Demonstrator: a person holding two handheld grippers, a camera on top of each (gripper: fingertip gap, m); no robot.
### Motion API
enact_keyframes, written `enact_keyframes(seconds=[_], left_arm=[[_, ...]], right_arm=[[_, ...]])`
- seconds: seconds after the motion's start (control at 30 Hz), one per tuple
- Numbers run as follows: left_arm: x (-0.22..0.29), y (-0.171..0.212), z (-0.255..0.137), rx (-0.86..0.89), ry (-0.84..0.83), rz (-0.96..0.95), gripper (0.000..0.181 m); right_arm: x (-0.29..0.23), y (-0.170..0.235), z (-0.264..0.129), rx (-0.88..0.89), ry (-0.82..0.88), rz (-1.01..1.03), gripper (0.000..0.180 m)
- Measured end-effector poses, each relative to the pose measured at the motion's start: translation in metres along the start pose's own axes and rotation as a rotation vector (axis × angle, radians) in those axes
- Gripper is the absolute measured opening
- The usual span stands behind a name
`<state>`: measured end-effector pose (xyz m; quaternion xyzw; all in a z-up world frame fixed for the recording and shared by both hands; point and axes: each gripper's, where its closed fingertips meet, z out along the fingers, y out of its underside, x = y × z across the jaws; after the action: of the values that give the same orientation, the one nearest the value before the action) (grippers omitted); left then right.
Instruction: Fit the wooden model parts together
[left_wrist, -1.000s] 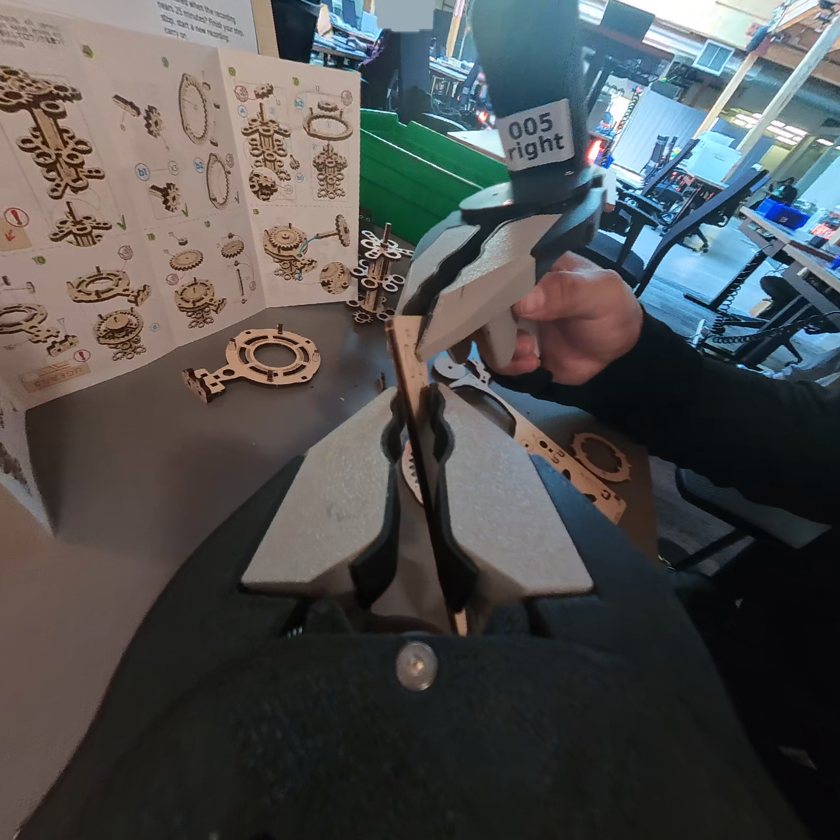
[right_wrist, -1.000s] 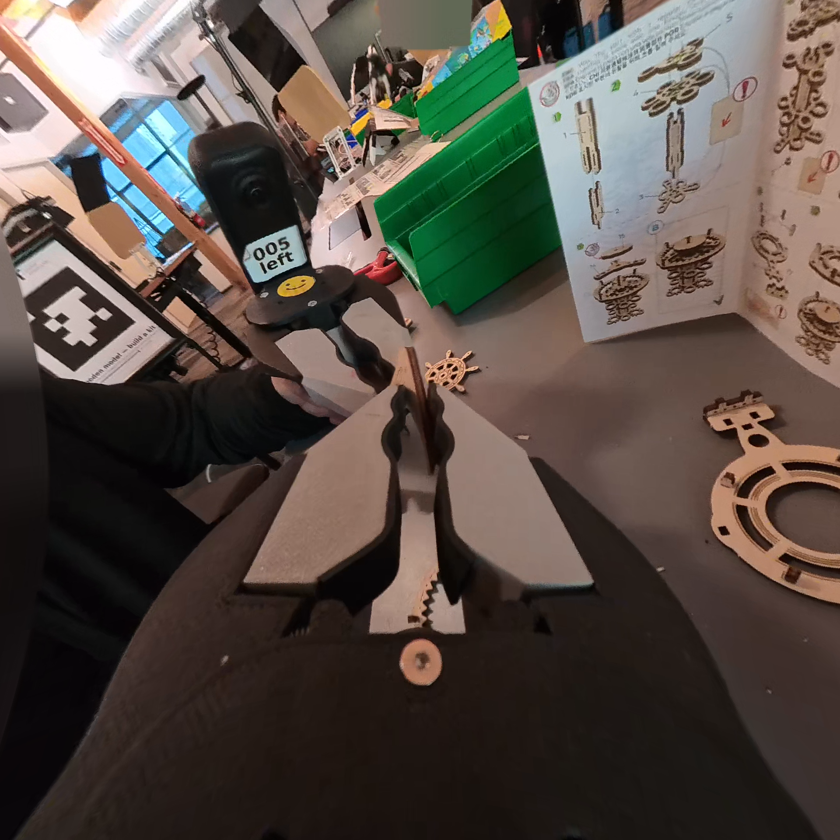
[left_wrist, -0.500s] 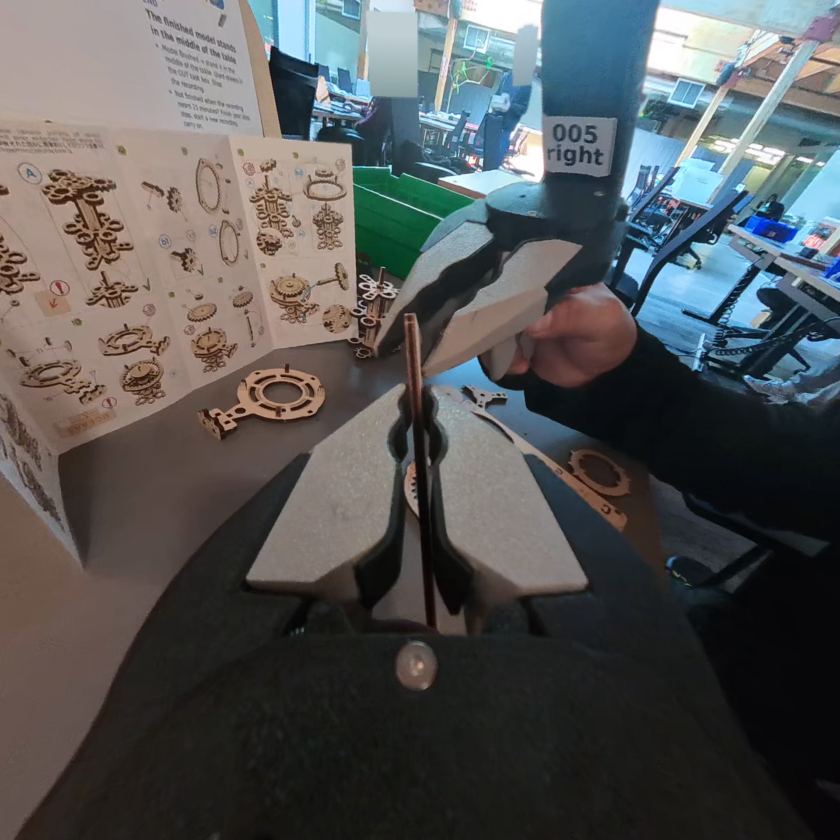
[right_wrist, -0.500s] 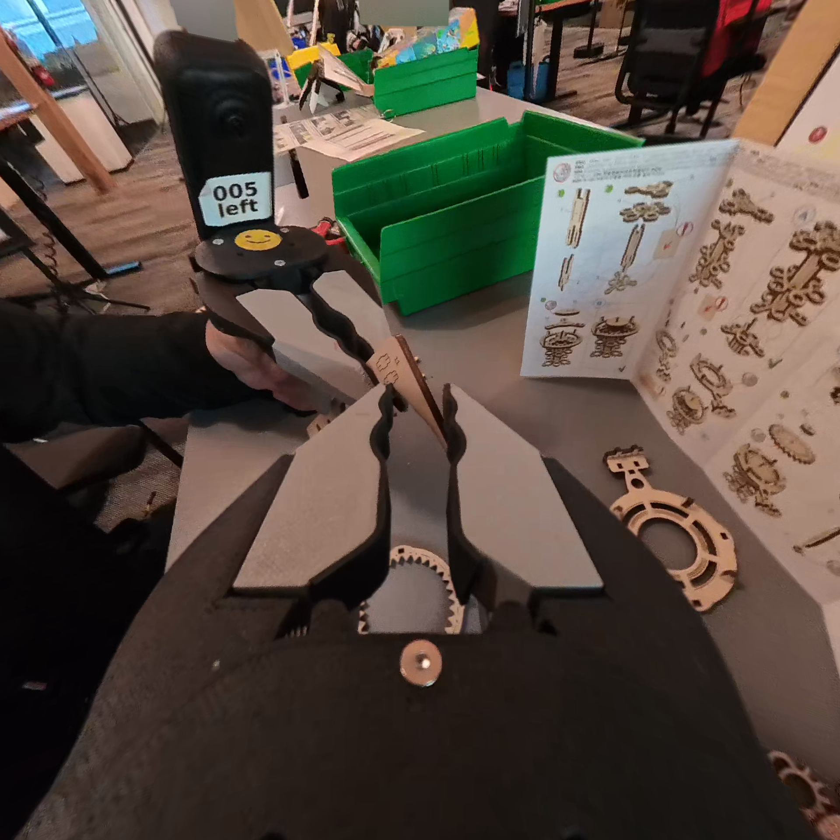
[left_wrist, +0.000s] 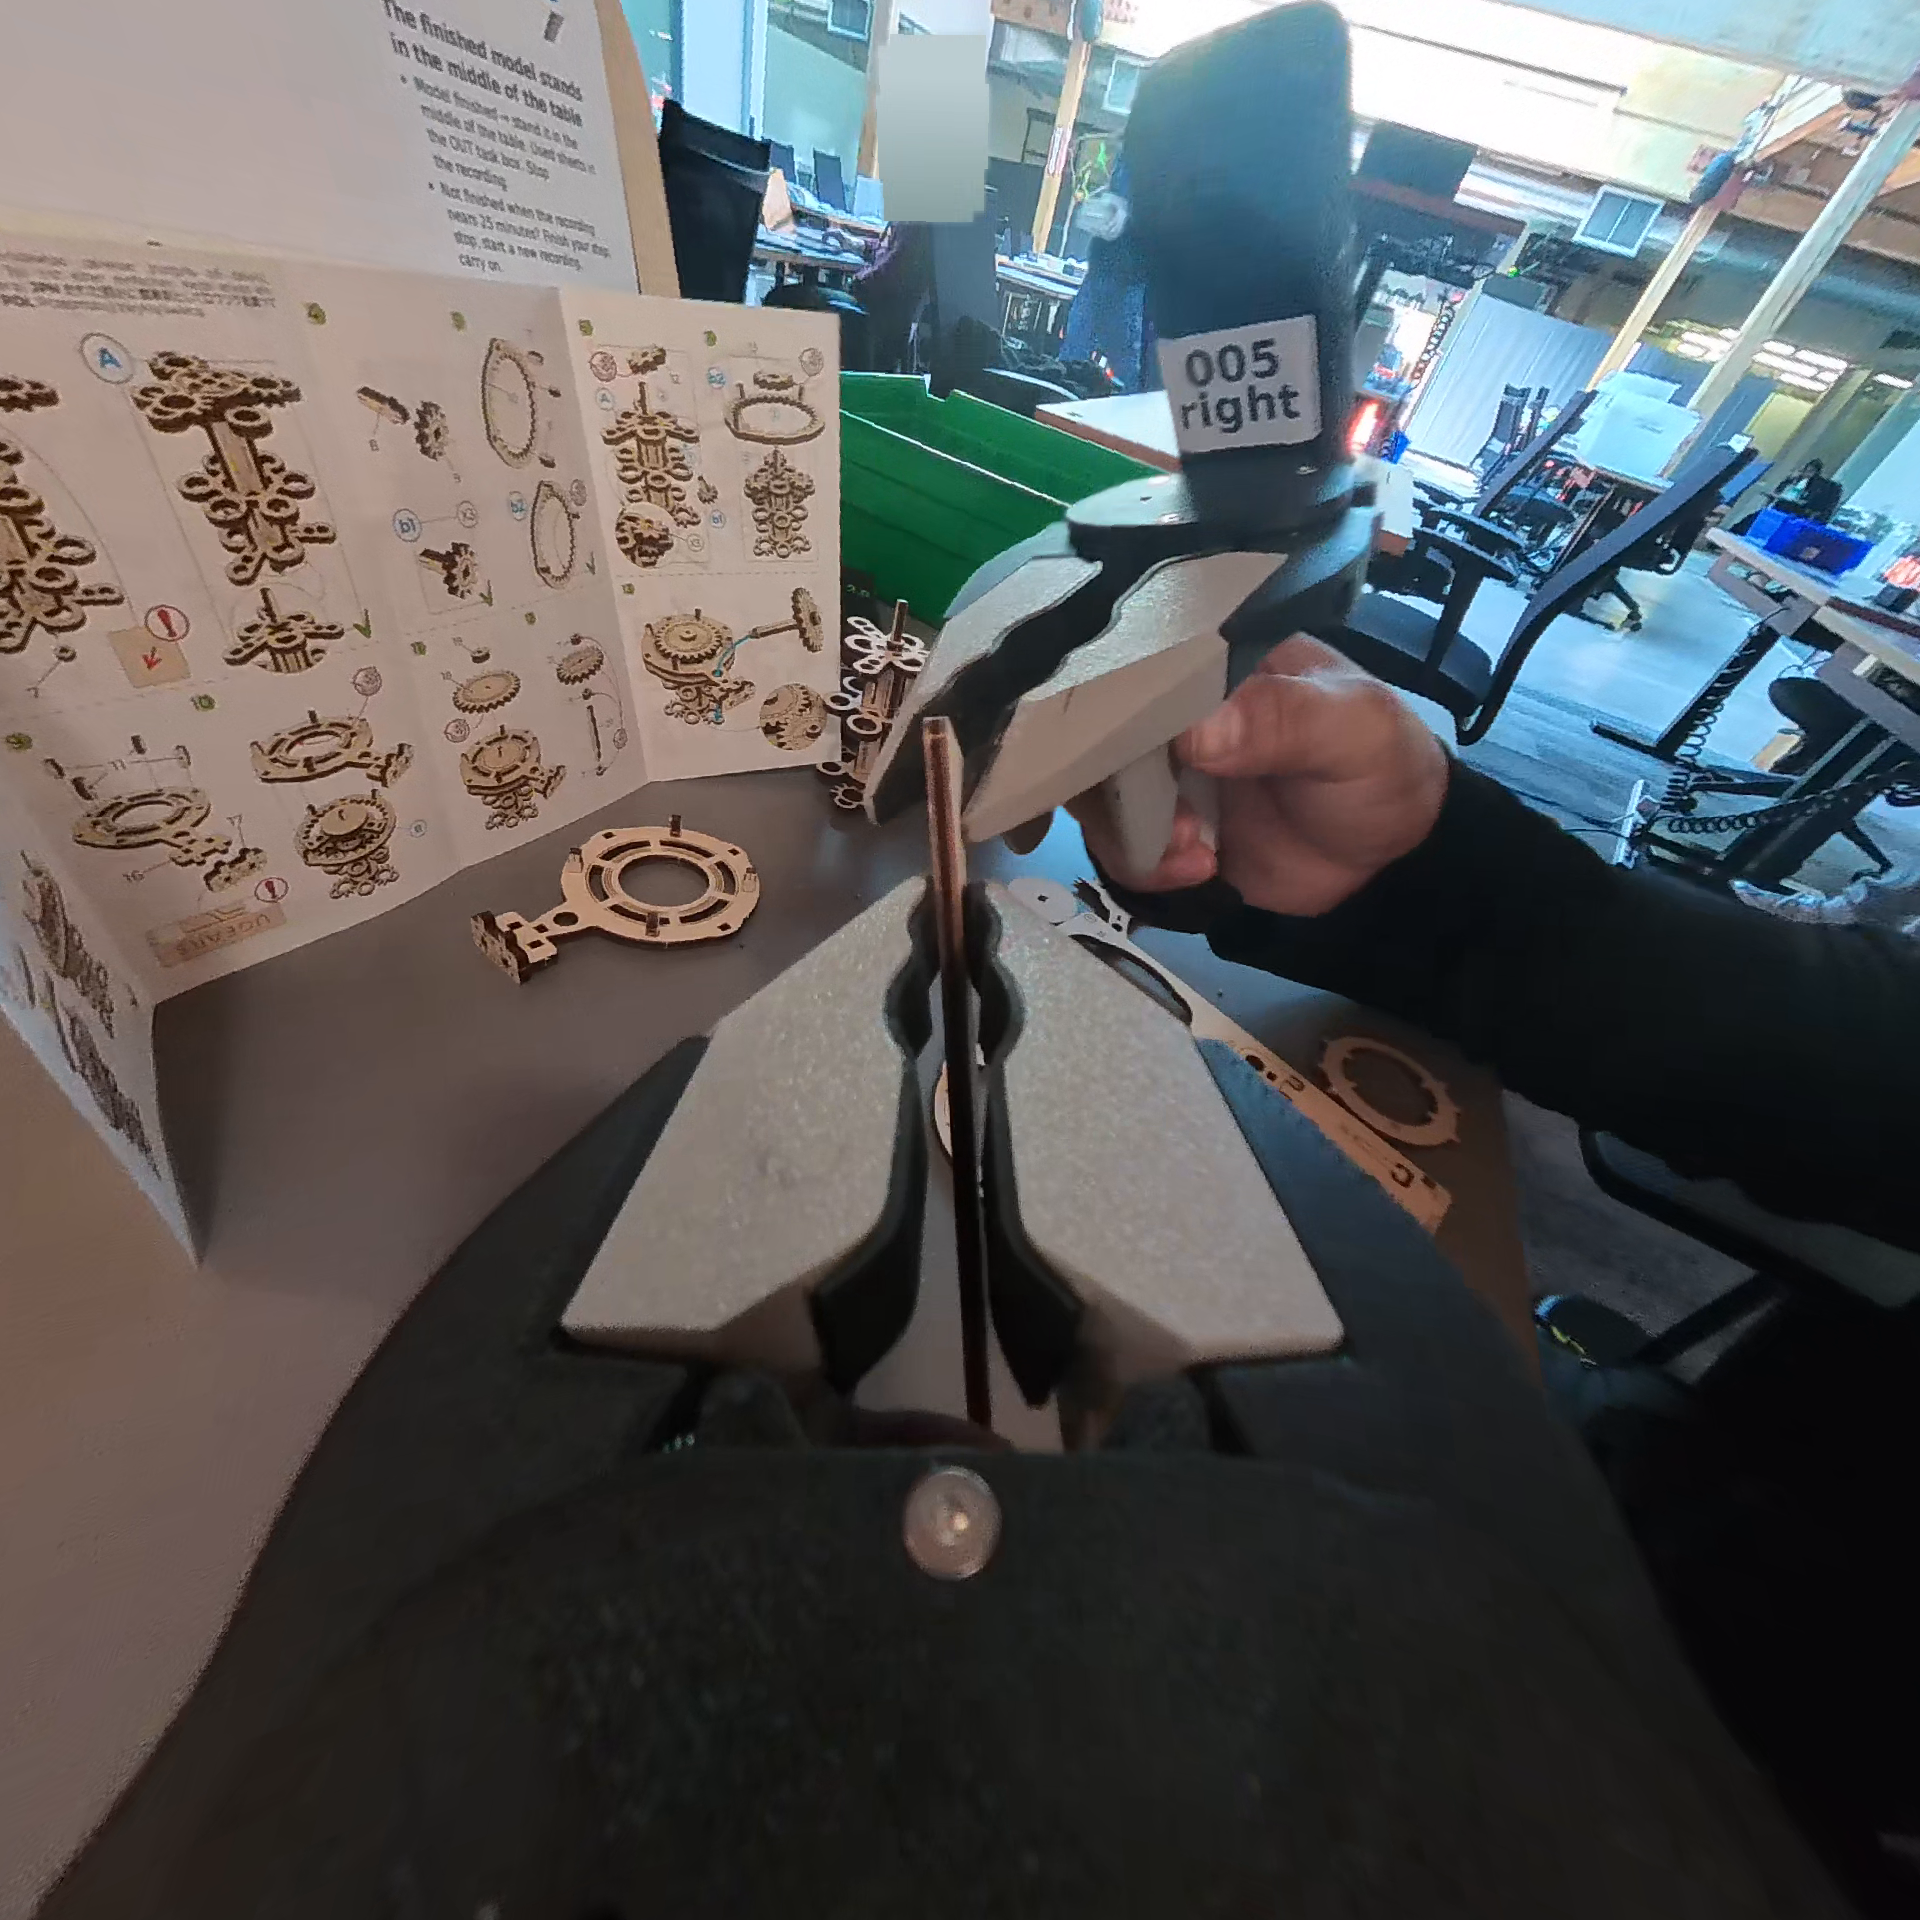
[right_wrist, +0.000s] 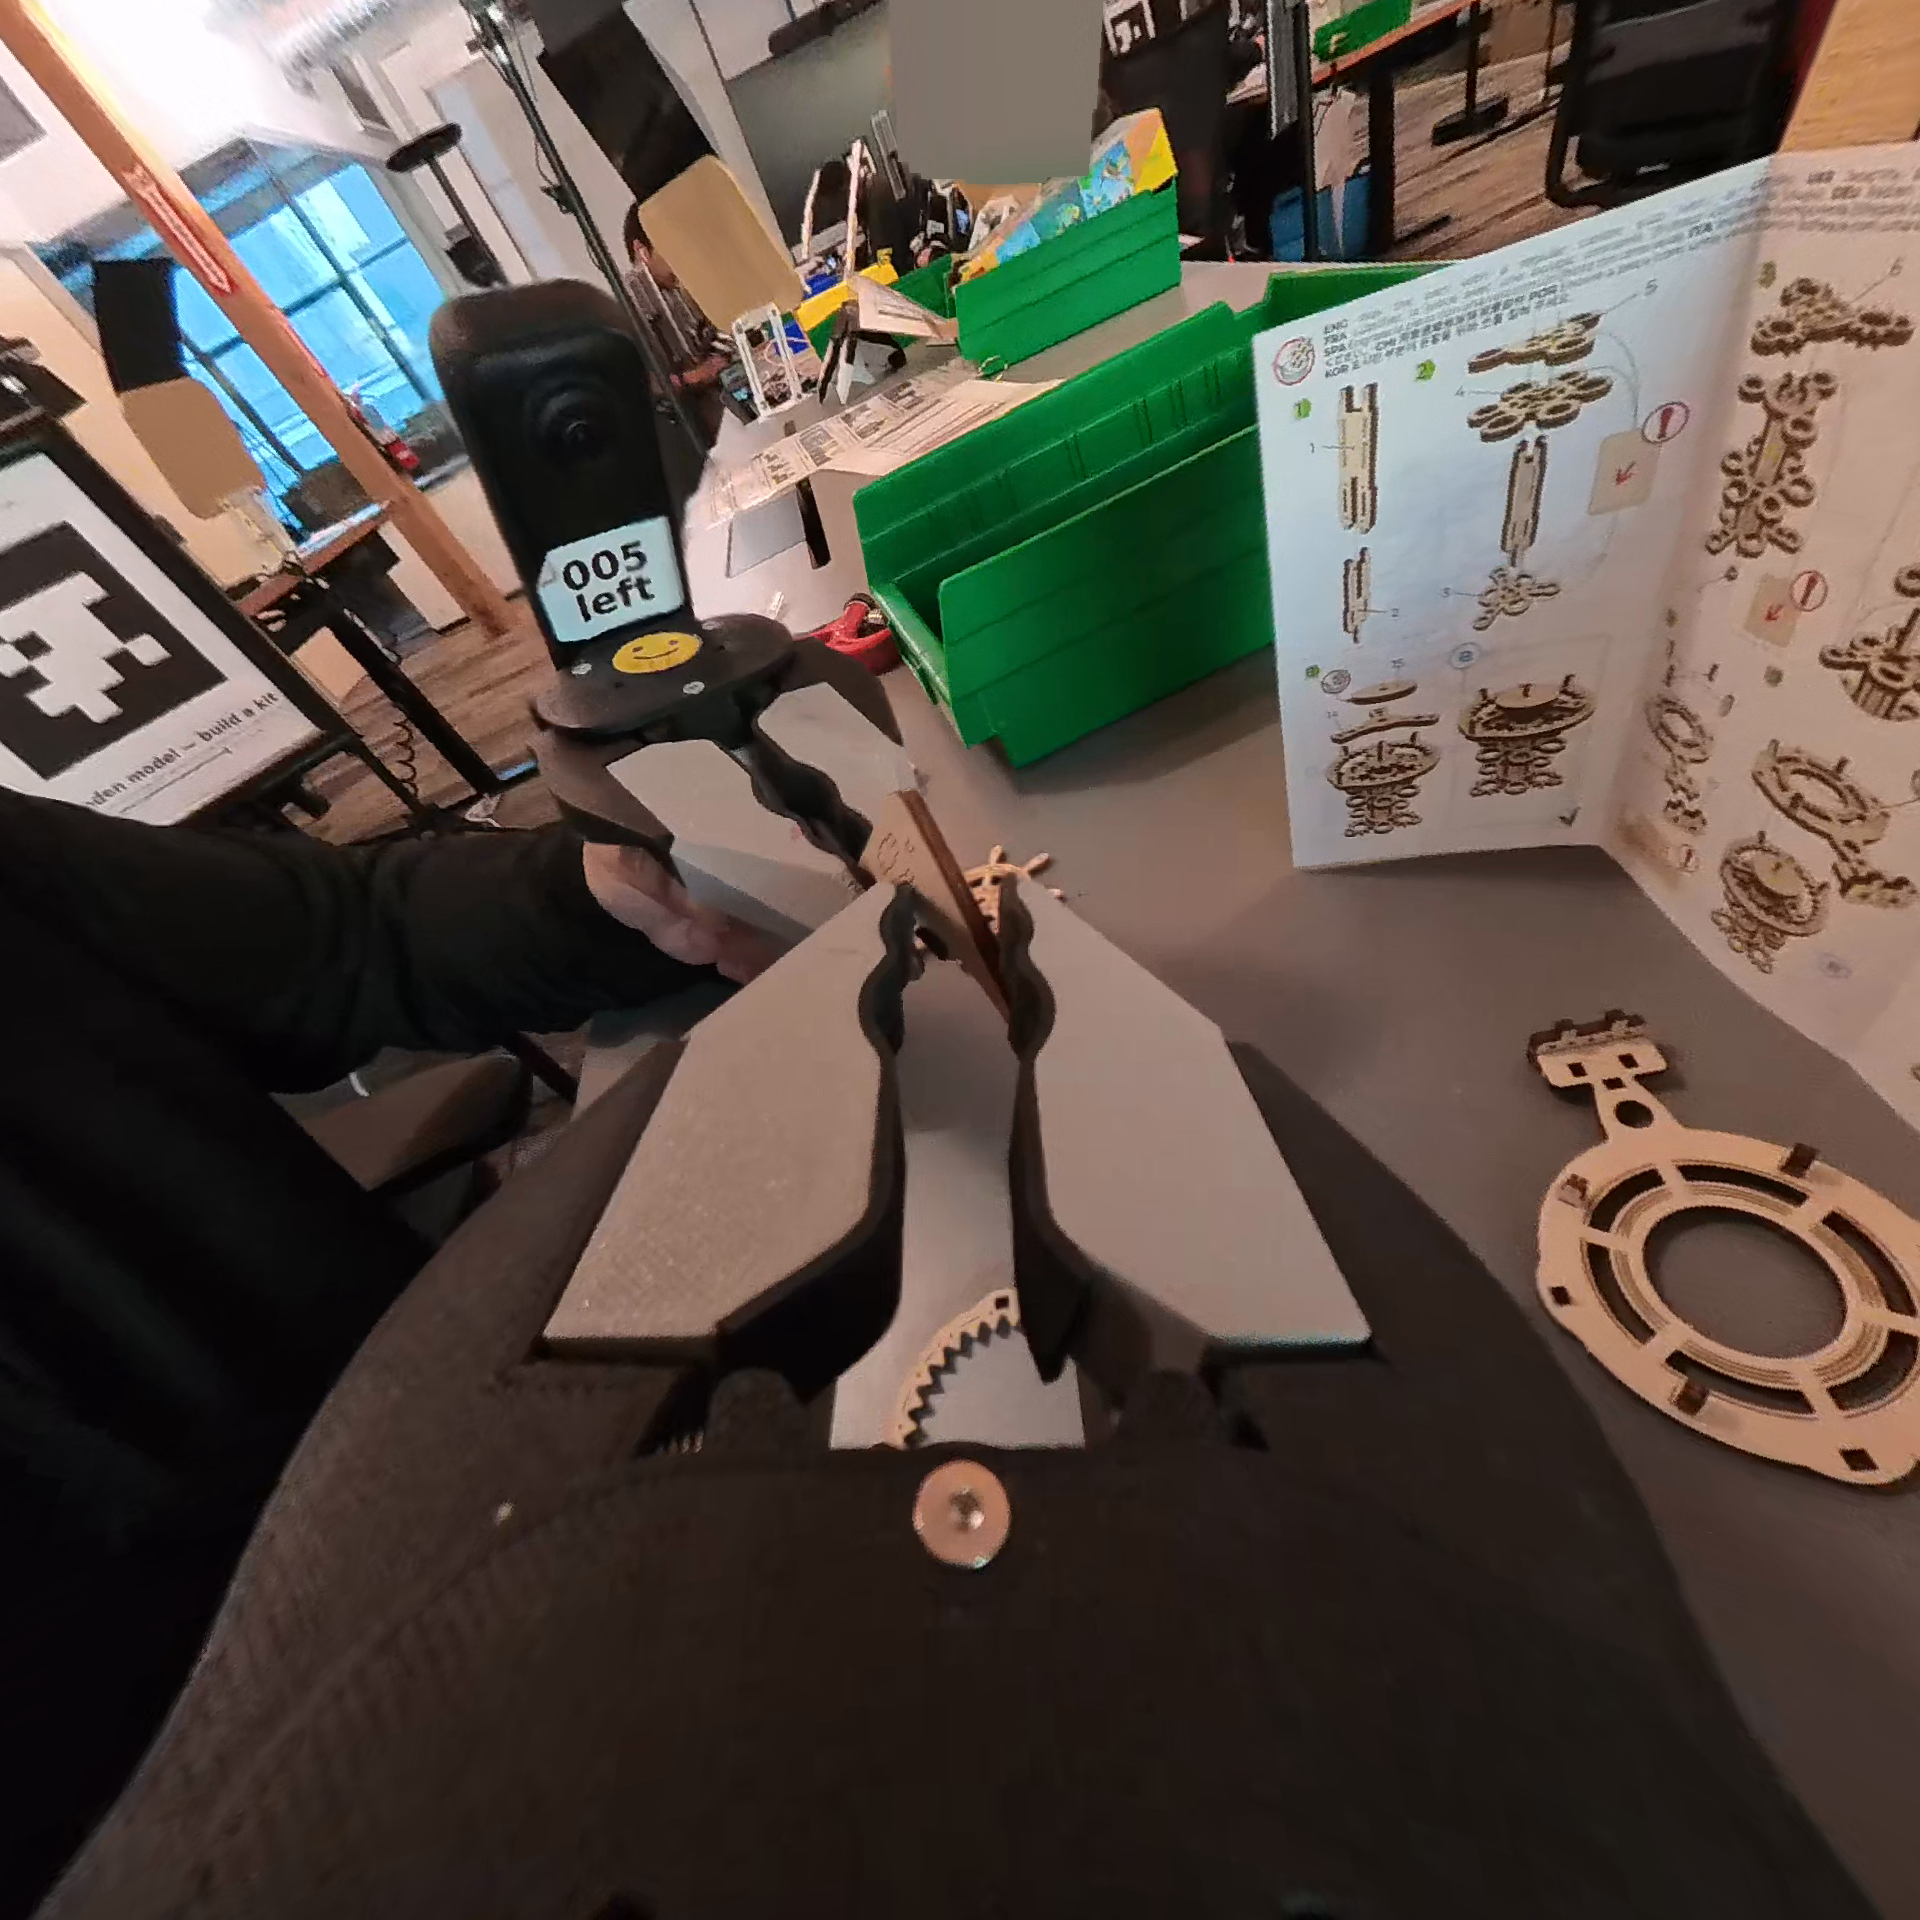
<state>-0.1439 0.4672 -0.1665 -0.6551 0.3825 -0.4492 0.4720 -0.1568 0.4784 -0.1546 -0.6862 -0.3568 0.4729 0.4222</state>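
Note:
My left gripper (left_wrist: 951, 906) is shut on a thin wooden sheet (left_wrist: 943, 821), seen edge-on and held upright above the grey table (left_wrist: 343, 1091). My right gripper (right_wrist: 958, 930) is open, and the sheet's (right_wrist: 925, 862) top end stands between its fingers, leaning toward the right one. In the left wrist view the right gripper (left_wrist: 928, 805) comes down onto the sheet's top from the right. In the right wrist view the left gripper (right_wrist: 868, 857) holds the sheet from the far side. A wooden gear (right_wrist: 956, 1361) lies on the table under my right gripper.
A wooden ring part with a handle (left_wrist: 644, 894) (right_wrist: 1745, 1288) lies on the table. A folded instruction leaflet (left_wrist: 416, 582) (right_wrist: 1558, 571) stands behind it. A green bin (right_wrist: 1070, 551), a small assembled tower (left_wrist: 878, 696), a cut-out sheet frame (left_wrist: 1351, 1132) and a ring gear (left_wrist: 1387, 1091) are nearby. My left tips are roughly 12 cm from the wooden gear (right_wrist: 956, 1361).
My right gripper was shut on the sheet's top one second ago and has opened. Both grippers have shifted and tilted a little; my left gripper has kept its hold.

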Motion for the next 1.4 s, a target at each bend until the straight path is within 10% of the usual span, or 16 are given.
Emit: enact_keyframes(seconds=[1.4], left_arm=[[-0.013, 0.008, 0.002, -0.010, -0.094, -0.040, 0.004]], right_arm=[[0.012, 0.006, 0.006, -0.054, 0.181, -0.081, 0.012]])
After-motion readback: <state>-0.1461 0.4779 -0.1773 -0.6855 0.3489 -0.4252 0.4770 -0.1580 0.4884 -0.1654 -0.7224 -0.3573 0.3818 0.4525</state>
